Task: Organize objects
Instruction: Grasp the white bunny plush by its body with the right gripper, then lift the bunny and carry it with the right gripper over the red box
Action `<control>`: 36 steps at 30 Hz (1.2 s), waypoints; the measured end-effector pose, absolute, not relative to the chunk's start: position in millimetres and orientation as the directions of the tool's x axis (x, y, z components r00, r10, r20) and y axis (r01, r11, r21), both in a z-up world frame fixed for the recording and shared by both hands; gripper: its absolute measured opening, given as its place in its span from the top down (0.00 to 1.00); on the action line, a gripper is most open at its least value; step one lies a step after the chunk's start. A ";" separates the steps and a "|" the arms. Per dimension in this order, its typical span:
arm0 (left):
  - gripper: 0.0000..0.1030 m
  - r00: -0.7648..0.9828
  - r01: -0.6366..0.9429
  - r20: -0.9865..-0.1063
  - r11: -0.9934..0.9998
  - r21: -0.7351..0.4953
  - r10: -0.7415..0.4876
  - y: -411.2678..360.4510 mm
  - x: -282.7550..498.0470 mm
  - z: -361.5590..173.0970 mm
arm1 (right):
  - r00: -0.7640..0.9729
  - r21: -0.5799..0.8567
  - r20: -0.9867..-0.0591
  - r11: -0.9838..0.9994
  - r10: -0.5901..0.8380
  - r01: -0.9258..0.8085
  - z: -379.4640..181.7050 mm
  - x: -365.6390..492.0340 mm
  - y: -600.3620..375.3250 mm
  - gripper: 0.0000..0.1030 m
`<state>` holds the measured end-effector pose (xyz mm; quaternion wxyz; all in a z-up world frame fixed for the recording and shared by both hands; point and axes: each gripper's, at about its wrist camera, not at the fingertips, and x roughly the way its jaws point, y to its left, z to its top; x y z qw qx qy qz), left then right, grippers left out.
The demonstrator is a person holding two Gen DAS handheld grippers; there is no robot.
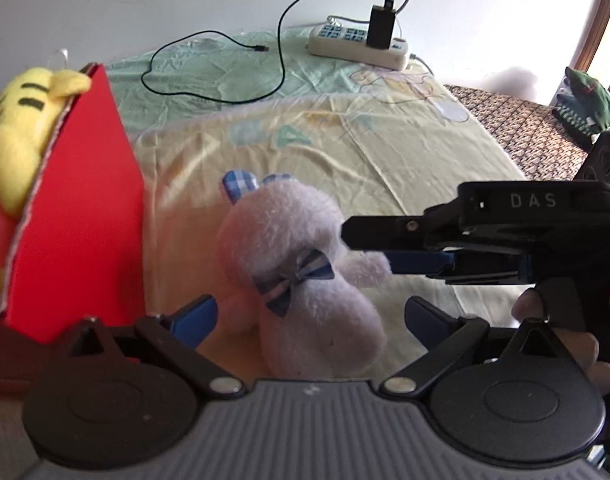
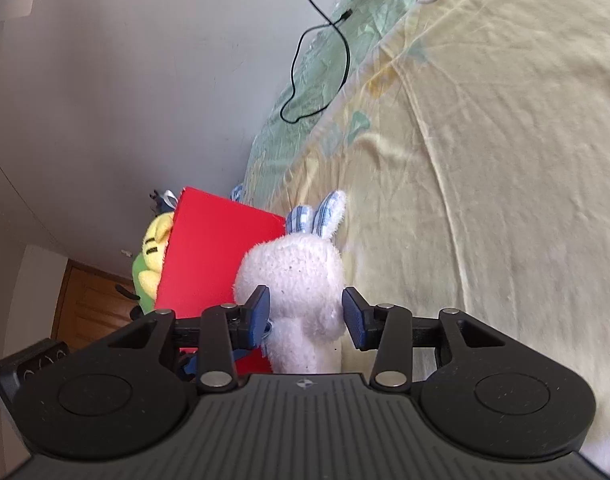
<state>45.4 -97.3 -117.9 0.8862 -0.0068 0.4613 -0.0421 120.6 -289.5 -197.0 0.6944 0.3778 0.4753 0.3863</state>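
Left wrist view: left gripper (image 1: 309,312) sat wide apart around the white plush rabbit (image 1: 301,264) lying on the bed sheet (image 1: 405,152). Right gripper (image 2: 307,316) straddled its neck, fingers apart. Red box (image 1: 85,208) beside it held a yellow plush (image 1: 21,128); power strip (image 1: 357,46) farther back.

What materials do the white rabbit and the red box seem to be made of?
The rabbit looks like soft plush: fuzzy white pile, with blue checked woven cloth on its ears and bow. The box looks like corrugated cardboard with a smooth matt red outer face; its cut top edge shows a pale, ridged core.
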 end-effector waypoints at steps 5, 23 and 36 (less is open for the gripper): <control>0.17 0.536 0.046 -0.840 0.997 -0.067 -0.081 -94.2 59.5 -130.8 | 0.194 0.912 -0.341 0.374 0.920 -0.170 -204.5 126.5 -271.7 0.55; 0.23 0.620 0.188 -0.769 0.981 -0.048 -0.156 -102.7 17.3 -89.2 | 0.309 0.859 -0.350 0.435 0.884 -0.269 -155.3 73.3 -277.5 0.65; 0.23 0.801 0.208 -0.569 0.978 -0.025 -0.185 -27.6 -38.5 -7.1 | 0.422 0.778 -0.204 0.408 0.883 -0.478 -63.7 28.5 -216.0 0.65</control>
